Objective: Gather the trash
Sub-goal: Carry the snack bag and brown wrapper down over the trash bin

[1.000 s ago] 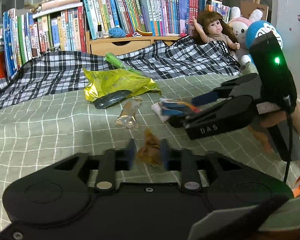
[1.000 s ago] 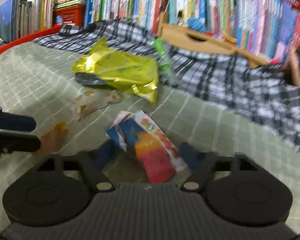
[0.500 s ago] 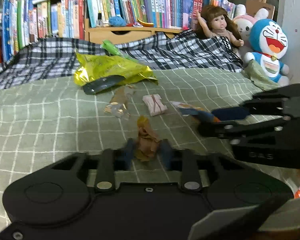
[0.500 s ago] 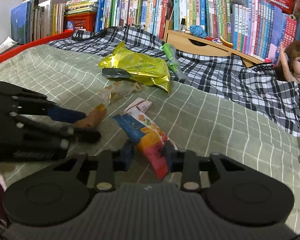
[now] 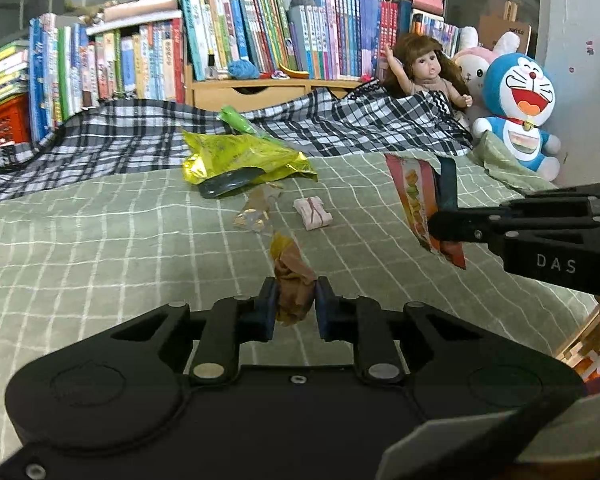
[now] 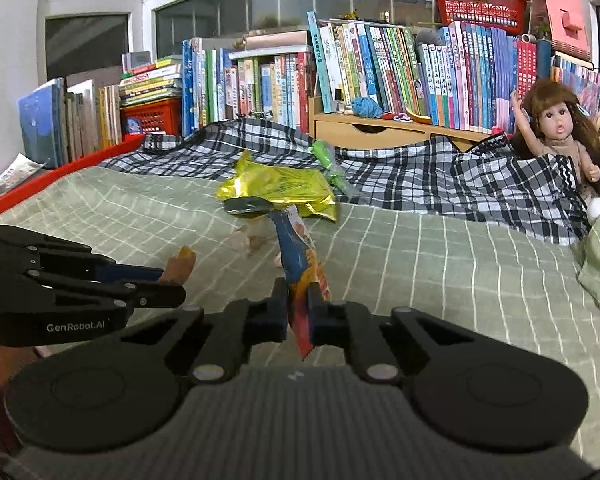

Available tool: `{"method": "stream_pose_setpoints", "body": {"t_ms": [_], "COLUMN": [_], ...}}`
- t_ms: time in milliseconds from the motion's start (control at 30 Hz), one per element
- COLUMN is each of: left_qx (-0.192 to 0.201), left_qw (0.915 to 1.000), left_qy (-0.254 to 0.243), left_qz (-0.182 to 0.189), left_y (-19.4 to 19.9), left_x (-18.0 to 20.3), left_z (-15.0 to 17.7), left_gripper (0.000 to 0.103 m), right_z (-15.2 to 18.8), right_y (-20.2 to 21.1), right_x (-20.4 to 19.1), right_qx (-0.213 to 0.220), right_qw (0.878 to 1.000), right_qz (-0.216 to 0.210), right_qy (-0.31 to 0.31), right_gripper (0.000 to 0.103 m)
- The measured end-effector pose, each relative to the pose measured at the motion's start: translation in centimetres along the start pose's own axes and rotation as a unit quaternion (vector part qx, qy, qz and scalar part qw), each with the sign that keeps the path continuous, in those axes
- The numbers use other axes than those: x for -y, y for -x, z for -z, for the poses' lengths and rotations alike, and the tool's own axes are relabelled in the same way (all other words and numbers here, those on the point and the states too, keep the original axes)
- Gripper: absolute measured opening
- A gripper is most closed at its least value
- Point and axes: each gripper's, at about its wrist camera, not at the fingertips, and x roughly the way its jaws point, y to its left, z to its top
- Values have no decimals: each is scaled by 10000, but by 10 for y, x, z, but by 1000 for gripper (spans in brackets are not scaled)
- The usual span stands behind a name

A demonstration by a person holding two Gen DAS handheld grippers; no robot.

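The bed (image 5: 100,248) carries everything, so read it first: what trash is left sits in a loose cluster toward the far middle, close under the plaid blanket (image 5: 120,140). Largest is the yellow foil bag (image 5: 244,156), lying flat with its long axis running left to right. Just nearer than it is the clear crinkled wrapper (image 5: 256,212), and to the right of that the small pink packet (image 5: 313,213). A green wrapper (image 5: 236,119) lies on the blanket just beyond the bag.

That cluster lies straight ahead of your left gripper (image 5: 294,304) and up-left of your right gripper (image 6: 298,304), so the left looks to be the nearer one. Neither is free, though. Your left gripper is pinching the brown wrapper (image 5: 292,280), which stands up between the pads. Your right gripper is pinching the colourful snack wrapper (image 6: 300,276), held nearly upright by its lower end, clear of the bed.

Against a second ago: both sets of jaws have just been closing, each with its wrapper between them, and now they grip. The snack wrapper lay flat on the bed then; now it hangs in the air to the right of your left gripper. The pink packet, hidden then, now shows.

I judge both pieces must be dropped off before you reach for that cluster; no bin shows in either view.
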Motion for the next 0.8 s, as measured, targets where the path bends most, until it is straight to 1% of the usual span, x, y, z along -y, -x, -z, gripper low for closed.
{"method": "stream_pose_setpoints", "body": {"t_ms": [167, 467, 667, 800], "left_qx": [36, -6, -334, -538], "left_qw": [9998, 9985, 9964, 9946], "left_qy": [140, 514, 754, 832], "left_qz": [-101, -187, -214, -305], "left_y": [35, 98, 123, 128], "left_x": [-3, -2, 0, -1], "left_z": [19, 70, 115, 138], "left_gripper": [18, 18, 18, 18], "right_z": [14, 55, 91, 112], "right_y": [25, 68, 87, 90], "right_x": [-15, -49, -68, -76], "right_qx": [32, -62, -277, -506], "right_qw": [9997, 9965, 9930, 9907], "right_qz": [-165, -644, -894, -971], "right_qy": [-163, -522, -719, -805], "right_gripper": [13, 12, 12, 12]}}
